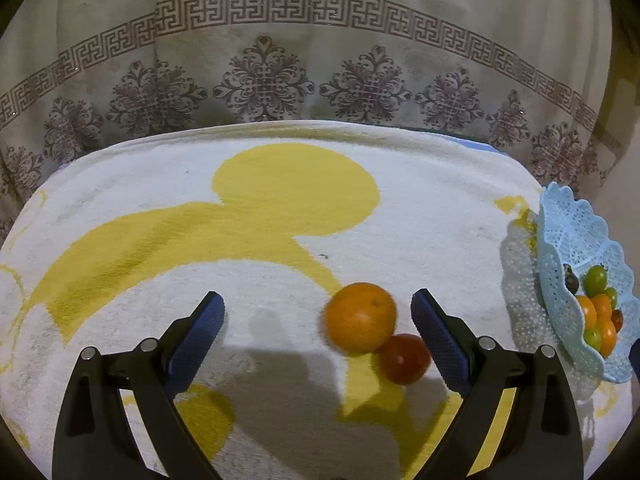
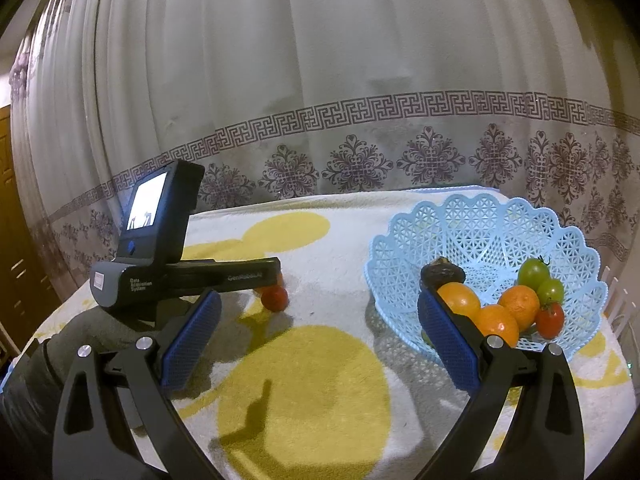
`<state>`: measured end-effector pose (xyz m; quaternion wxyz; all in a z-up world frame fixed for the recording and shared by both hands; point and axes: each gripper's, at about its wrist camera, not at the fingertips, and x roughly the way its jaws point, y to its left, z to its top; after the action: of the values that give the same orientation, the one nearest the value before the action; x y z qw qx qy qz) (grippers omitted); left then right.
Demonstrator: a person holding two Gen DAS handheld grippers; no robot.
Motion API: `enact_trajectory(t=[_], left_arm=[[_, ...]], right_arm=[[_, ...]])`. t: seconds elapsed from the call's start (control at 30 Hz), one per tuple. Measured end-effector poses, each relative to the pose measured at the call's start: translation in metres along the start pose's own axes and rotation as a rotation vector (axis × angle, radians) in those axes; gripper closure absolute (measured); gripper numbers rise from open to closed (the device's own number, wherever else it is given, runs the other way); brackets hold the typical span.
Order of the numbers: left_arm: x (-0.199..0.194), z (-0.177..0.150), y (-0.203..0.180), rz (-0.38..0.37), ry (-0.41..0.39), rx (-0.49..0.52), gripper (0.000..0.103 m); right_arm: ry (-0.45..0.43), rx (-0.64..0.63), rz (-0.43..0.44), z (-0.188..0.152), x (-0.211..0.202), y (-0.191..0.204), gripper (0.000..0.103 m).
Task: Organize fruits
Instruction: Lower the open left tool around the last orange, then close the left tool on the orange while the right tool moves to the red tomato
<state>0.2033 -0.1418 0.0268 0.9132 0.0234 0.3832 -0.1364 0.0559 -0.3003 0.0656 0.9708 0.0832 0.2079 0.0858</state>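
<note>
An orange point(image 1: 361, 317) lies on the white and yellow towel point(image 1: 280, 208), touching a red tomato point(image 1: 404, 358) just in front of it. Both sit between the fingers of my left gripper point(image 1: 318, 312), close to its right pad; the gripper is open and holds nothing. At the right edge stands a light blue lattice basket point(image 1: 576, 236) with oranges and green and red tomatoes inside. In the right wrist view my right gripper point(image 2: 320, 316) is open and empty, its right finger in front of the basket point(image 2: 472, 220). The left gripper's body point(image 2: 180, 276) hides the orange; the tomato point(image 2: 275, 298) shows beside it.
A patterned curtain point(image 1: 320, 60) hangs close behind the table's far edge. A person's dark sleeve point(image 2: 80, 332) is under the left gripper's body. A wooden door point(image 2: 12, 240) stands at the far left. The towel stretches bare between the gripper and the basket.
</note>
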Motion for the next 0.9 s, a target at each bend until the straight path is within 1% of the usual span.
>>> enact_trajectory(t=[0.07,0.1,0.13,0.17,0.23,0.3,0.33,0.37,0.4,0.53,0.73,0.9], left_arm=[[0.001,0.000,-0.004,-0.008,0.009,0.010,0.010],[0.003,0.001,-0.006,-0.013,0.019,0.010,0.012],[0.005,0.001,-0.007,-0.015,0.027,0.010,0.023],[0.009,0.001,-0.009,-0.016,0.045,0.012,0.030],[0.016,0.001,-0.008,-0.020,0.071,0.006,0.037],[0.019,0.000,-0.006,-0.039,0.075,-0.010,0.037],[0.018,0.001,-0.005,-0.044,0.076,-0.015,0.039],[0.018,0.000,-0.004,-0.049,0.076,-0.017,0.045],[0.017,0.000,-0.004,-0.057,0.076,-0.018,0.048],[0.014,0.000,-0.002,-0.120,0.084,-0.035,0.064],[0.006,-0.002,0.006,-0.145,0.094,-0.050,0.065],[-0.003,-0.007,0.024,-0.105,0.087,-0.054,0.065]], right_arm=[[-0.002,0.002,-0.001,0.000,0.000,0.000,0.003],[-0.004,0.002,-0.001,0.001,-0.001,0.000,0.003],[-0.005,0.003,-0.001,0.000,-0.001,0.000,0.003],[-0.006,0.003,0.000,0.000,-0.001,0.000,0.003],[-0.006,0.001,0.000,0.000,-0.002,0.000,0.003],[-0.007,0.000,0.001,0.000,-0.002,0.001,0.003],[-0.007,-0.002,0.002,0.000,-0.002,0.001,0.003],[-0.006,-0.004,0.003,0.000,-0.002,0.001,0.003],[-0.005,-0.006,0.003,0.000,-0.002,0.001,0.003],[-0.001,-0.017,0.005,-0.001,0.000,0.004,0.003],[0.015,-0.044,0.019,-0.003,0.004,0.010,0.003],[0.035,-0.072,0.040,-0.006,0.007,0.019,0.003]])
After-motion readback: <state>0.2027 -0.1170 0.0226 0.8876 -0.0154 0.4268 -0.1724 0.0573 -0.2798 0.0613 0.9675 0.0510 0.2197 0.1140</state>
